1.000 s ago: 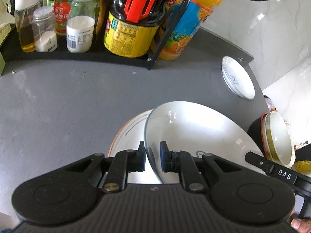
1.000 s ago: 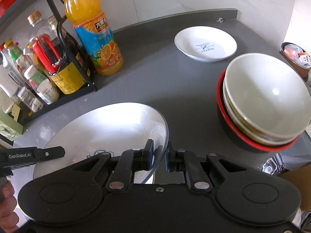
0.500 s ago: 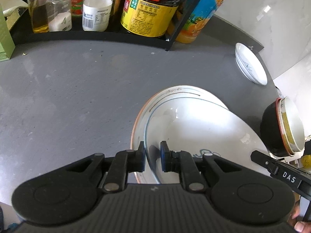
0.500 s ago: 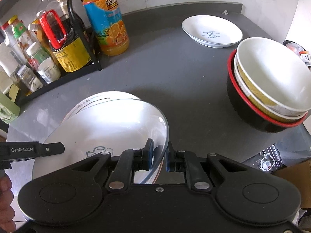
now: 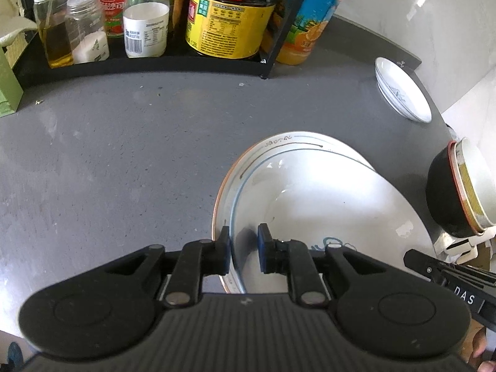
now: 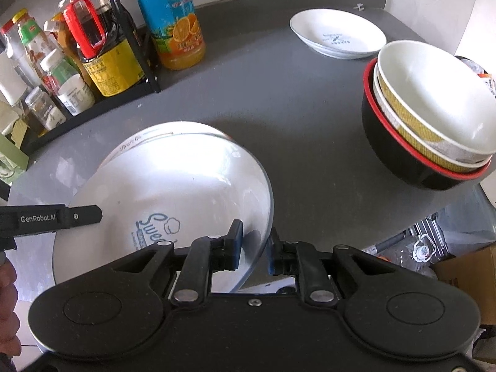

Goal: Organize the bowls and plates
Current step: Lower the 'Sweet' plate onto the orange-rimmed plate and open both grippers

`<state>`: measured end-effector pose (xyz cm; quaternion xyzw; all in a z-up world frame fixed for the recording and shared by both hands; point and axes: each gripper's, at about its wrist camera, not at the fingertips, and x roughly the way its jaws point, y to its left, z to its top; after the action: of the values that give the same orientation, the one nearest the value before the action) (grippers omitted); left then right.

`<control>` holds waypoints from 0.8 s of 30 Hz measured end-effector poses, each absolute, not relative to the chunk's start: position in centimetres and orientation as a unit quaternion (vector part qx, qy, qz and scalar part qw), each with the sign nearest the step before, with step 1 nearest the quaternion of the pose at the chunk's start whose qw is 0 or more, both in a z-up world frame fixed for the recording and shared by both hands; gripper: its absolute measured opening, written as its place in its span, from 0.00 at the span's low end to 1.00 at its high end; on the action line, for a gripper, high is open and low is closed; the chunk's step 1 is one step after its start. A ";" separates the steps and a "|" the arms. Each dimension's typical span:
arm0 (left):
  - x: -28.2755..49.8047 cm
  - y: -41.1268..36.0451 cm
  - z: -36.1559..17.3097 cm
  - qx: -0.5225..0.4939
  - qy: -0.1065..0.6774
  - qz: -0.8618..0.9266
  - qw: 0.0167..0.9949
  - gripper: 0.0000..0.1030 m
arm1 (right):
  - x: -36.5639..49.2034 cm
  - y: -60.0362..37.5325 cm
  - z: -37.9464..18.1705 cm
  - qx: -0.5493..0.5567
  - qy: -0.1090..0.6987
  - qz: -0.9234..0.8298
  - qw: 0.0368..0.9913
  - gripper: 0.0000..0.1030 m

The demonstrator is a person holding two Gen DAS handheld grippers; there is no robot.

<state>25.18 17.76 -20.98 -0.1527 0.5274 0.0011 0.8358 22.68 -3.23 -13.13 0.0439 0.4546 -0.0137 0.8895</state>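
A: Left wrist view first. What's hidden?

B: The near edge of the white plate (image 5: 310, 204) disappears under the gripper body, and the patterned plate (image 5: 279, 141) beneath shows only a crescent from nine to one o'clock. The bottles on the black rack (image 5: 155, 65) at twelve are cut off at the top.

A: And the hand?

B: Only a sliver of fingers at five o'clock. The left gripper (image 5: 243, 246) points at twelve, its pads slightly apart and straddling the white plate's rim; I can't tell whether they press it.

A: Right wrist view?

B: The white plate (image 6: 173, 192) fills the centre, its print partly covered by the right gripper (image 6: 254, 248). The stacked bowls (image 6: 434, 117) sit at two o'clock on the grey counter (image 6: 279, 99), the small dish (image 6: 338, 34) at one, well apart from the plates. A hand shows at eight, cropped.

A: Jaws?

B: Narrowly parted either side of the rim, one pad inside, one outside; contact unclear
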 end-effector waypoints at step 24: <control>25.2 16.9 -19.2 -0.144 0.523 0.023 0.840 0.39 | 22.9 -4.2 -13.8 0.055 0.447 -0.022 0.893 0.16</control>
<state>25.21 16.85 -19.17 -0.1438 0.5228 0.0233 0.8399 22.89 -4.18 -13.78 0.0548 0.4467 -0.0218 0.8927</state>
